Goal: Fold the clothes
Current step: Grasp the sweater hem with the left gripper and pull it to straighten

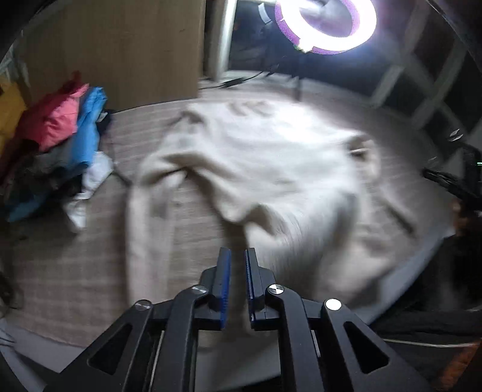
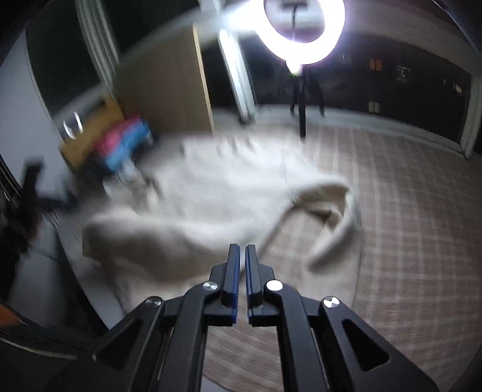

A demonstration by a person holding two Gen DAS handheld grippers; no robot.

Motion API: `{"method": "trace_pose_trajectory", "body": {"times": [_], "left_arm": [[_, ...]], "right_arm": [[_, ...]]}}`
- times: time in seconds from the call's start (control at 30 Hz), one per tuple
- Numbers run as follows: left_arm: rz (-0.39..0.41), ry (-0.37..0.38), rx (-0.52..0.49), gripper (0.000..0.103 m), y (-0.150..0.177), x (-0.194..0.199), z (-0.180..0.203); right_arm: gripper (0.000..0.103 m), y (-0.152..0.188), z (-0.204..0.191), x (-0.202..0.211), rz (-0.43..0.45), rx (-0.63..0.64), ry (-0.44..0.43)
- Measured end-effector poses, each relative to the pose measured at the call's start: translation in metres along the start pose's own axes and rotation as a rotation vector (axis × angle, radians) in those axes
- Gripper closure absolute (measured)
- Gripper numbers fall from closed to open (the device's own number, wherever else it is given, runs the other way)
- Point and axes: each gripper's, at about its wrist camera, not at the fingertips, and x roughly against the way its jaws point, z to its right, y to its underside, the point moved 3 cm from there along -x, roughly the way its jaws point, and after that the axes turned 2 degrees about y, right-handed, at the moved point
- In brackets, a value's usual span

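Observation:
A cream long-sleeved sweater (image 1: 271,150) lies spread on a plaid cover (image 1: 75,271), blurred by motion. My left gripper (image 1: 238,256) stands at its near edge, jaws almost together, with cream fabric running down between the blue pads (image 1: 226,286). In the right wrist view the sweater (image 2: 211,187) bunches and rises toward my right gripper (image 2: 242,250), whose jaws are pressed nearly together on the fabric's near edge. One sleeve (image 2: 337,229) curls on the cover to the right of it.
A pile of red, blue and white clothes (image 1: 60,135) (image 2: 123,147) sits at the back left by a wooden cabinet (image 1: 120,51). A bright ring light (image 1: 325,24) (image 2: 304,30) on a stand glares from behind. Plaid cover (image 2: 406,226) stretches right.

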Motion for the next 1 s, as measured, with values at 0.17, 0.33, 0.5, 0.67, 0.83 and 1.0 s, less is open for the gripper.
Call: {"method": "trace_pose_trajectory", "body": {"times": [0.17,0.33,0.5,0.67,0.83,1.0], "left_arm": [[-0.099,0.061,-0.002,0.086,0.042,-0.026,-0.002],[-0.185,0.12,-0.06,0.081,0.073,-0.054,0.019],[-0.188,0.138,-0.11,0.074,0.077,-0.068,0.032],[-0.187,0.187,-0.144,0.102,0.076,-0.08,0.041],[-0.163,0.213,-0.091,0.103,0.073,-0.062,0.039],[-0.07,0.258,-0.083,0.103,0.076,-0.007,0.029]], "right_arm": [[0.071,0.067,-0.024,-0.039,-0.175,0.059,-0.094],[0.068,0.108,-0.058,-0.058,-0.232,0.126,-0.154],[0.06,0.12,-0.076,-0.076,-0.236,0.234,-0.125],[0.07,0.116,-0.095,-0.081,-0.181,0.334,-0.141],[0.099,0.101,-0.093,-0.068,-0.141,0.254,-0.219],[0.099,0.077,-0.065,-0.004,0.026,0.075,-0.283]]}}
